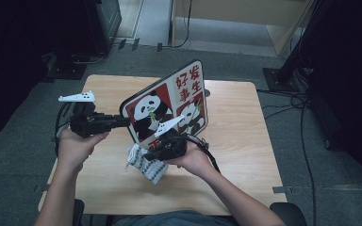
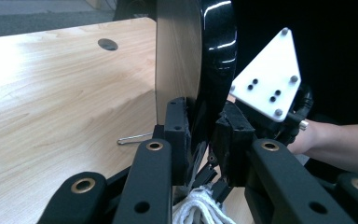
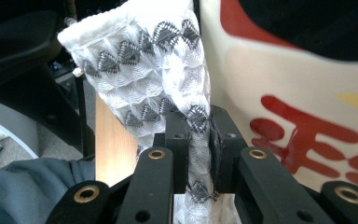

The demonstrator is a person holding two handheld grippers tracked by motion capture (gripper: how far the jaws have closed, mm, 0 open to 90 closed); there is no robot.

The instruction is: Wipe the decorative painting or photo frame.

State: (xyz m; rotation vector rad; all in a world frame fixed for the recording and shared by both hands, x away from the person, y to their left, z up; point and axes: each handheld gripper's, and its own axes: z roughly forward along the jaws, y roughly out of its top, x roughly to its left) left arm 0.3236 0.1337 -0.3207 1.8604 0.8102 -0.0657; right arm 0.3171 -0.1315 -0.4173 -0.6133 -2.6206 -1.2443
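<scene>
Panda tray (image 1: 169, 106), printed with two pandas and red characters on red and cream panels, stands tilted on edge above the middle of the wooden table (image 1: 235, 136), its picture side facing the near right. Its left edge sits between the jaws of the left gripper (image 1: 122, 121), which are clamped on it; in the left gripper view the tray (image 2: 200, 70) shows edge-on, a wood-coloured back on one side and a glossy black rim on the other, with a pad pressed against each face. The person's left hand (image 1: 75, 146) holds that gripper over the left part of the table.

White cloth (image 1: 146, 164) with grey zigzag bands hangs bunched just below the tray's near edge. The right gripper (image 1: 156, 153) has its jaws pressed together on it; in the right gripper view the cloth (image 3: 144, 60) is pinched to a narrow strip between the pads and fans out wide beyond them, right beside the tray's printed face (image 3: 307, 121). The right hand (image 1: 193, 157) holds that gripper at the near middle of the table.

Farther out, a small metal clip (image 2: 133, 138) lies on the tabletop near the tray's foot, and a round cable hole (image 2: 107, 44) sits toward the far edge. Grey carpet (image 1: 23, 141) surrounds the table.
</scene>
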